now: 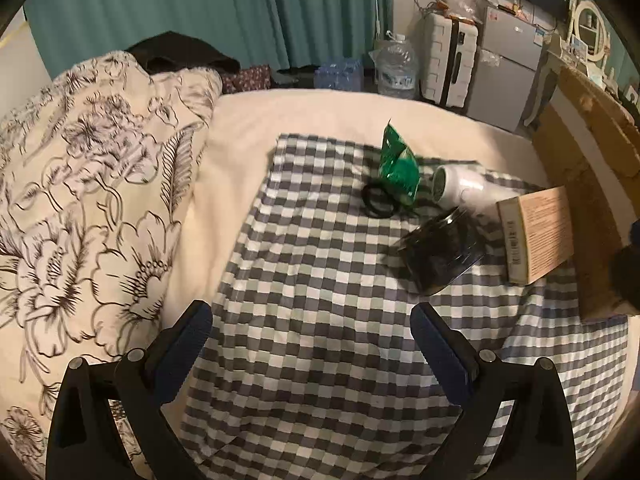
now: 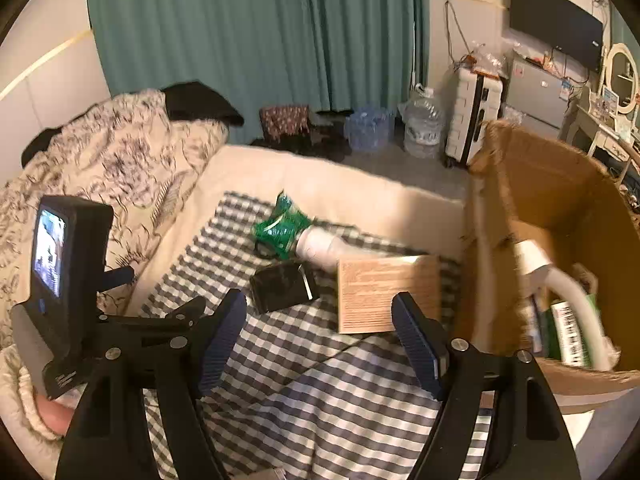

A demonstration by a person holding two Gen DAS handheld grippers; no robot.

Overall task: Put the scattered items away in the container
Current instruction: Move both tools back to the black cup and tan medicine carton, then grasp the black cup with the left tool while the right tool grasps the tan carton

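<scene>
Both the right gripper (image 2: pixel 320 340) and left gripper (image 1: pixel 312 344) hang released, nothing between them. I'd grab the tan box (image 2: pixel 388 294) first, it's nearest, then lift it clear into the cardboard box (image 2: pixel 532 188) beside it.

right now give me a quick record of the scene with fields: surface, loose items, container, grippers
surface: checked cloth spread on a bed
loose items: green packet, black hair ties, white hair dryer, dark jar on its side, tan box
container: cardboard box at the right edge of the cloth, already holding a white tube and other items
left gripper: jaws open, nothing between them
right gripper: jaws open, nothing between them, above the cloth near the tan box
</scene>
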